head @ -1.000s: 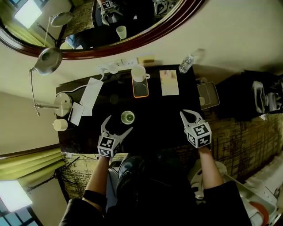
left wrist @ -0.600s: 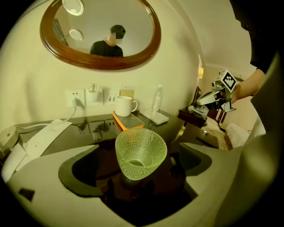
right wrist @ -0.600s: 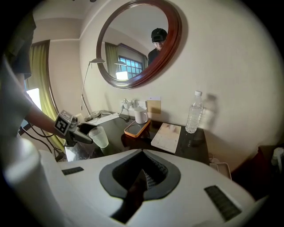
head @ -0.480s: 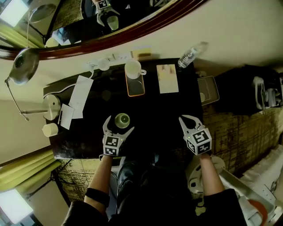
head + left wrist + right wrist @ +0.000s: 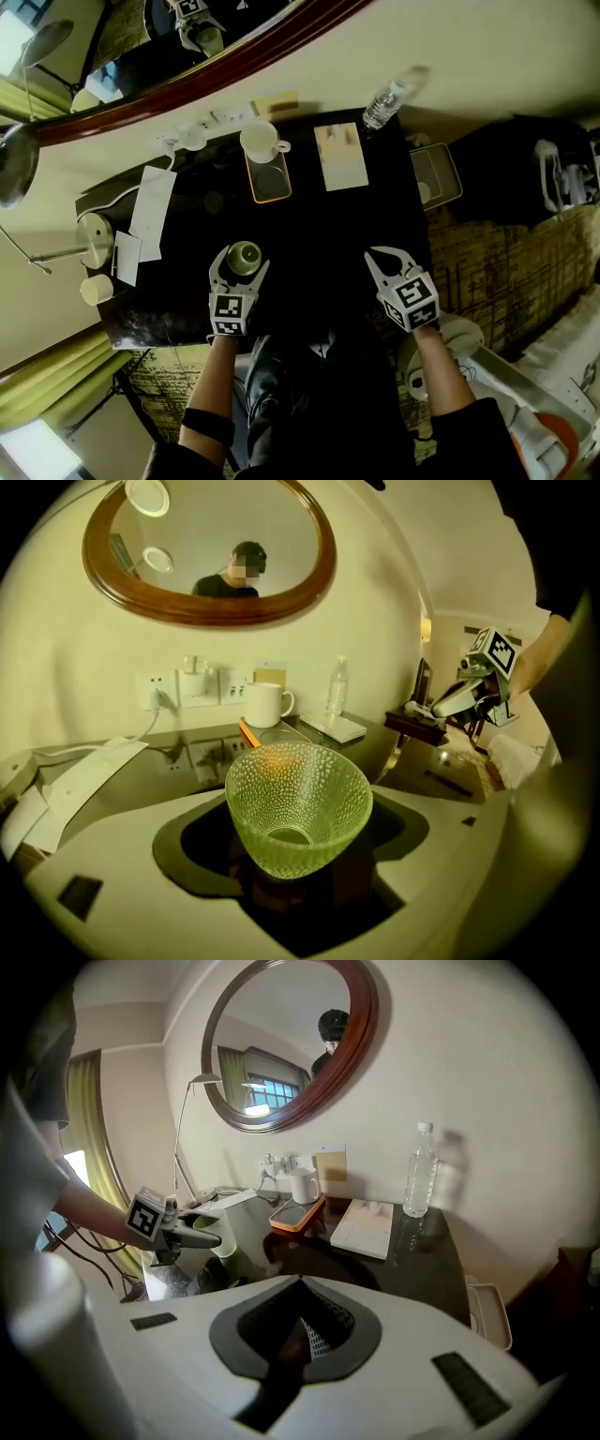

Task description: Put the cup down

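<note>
A green dimpled glass cup [image 5: 245,254] stands upright on the black table [image 5: 319,234] near its front left. My left gripper [image 5: 241,267] reaches round it from the near side. Its jaws have just been closing, and they now hug the cup's sides. In the left gripper view the cup [image 5: 298,808] fills the space between the jaws. My right gripper [image 5: 380,258] hovers at the table's front right, shut and empty. The right gripper view shows the left gripper [image 5: 202,1232] with the cup [image 5: 225,1241] in it.
At the back of the table a white mug [image 5: 260,141] stands on an orange-edged slab [image 5: 268,178]. Beside them lie a pale booklet [image 5: 339,155] and a water bottle [image 5: 382,101]. Papers [image 5: 150,197] and a lamp base [image 5: 94,228] fill the left side. A mirror hangs on the wall behind.
My left gripper has slid forward until the cup sits between its jaws, and the jaws have narrowed onto it. The right gripper has dropped a little.
</note>
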A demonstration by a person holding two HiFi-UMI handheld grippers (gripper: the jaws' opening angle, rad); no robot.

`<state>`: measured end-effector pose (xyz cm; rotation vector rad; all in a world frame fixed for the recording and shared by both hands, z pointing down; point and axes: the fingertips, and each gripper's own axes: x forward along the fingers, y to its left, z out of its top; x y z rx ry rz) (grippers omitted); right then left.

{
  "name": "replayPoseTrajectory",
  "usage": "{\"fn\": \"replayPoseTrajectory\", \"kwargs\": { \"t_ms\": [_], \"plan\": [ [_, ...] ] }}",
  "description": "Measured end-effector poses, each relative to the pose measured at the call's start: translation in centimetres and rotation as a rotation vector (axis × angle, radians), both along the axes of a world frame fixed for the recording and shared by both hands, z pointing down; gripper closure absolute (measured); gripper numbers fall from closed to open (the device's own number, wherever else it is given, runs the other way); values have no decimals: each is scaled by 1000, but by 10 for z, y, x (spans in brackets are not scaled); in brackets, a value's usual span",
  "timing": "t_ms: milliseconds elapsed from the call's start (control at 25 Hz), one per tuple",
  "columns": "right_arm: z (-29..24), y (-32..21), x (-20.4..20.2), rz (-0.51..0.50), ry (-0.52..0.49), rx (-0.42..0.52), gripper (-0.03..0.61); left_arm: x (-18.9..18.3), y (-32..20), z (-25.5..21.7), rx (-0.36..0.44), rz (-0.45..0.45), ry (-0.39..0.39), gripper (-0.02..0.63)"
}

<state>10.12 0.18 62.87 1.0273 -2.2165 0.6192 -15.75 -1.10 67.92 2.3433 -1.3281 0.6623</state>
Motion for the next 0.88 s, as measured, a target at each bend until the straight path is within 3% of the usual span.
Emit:
{"fn": "replayPoseTrajectory", "kwargs": {
  "t_ms": [400, 880],
  "plan": [
    [16, 6, -4, 13, -28, -7, 567, 23, -40, -27, 64, 50, 2, 238],
    [-13, -15, -51, -98, -121, 42, 568, 65, -132, -63, 138, 147, 3, 238]
  ]
}}
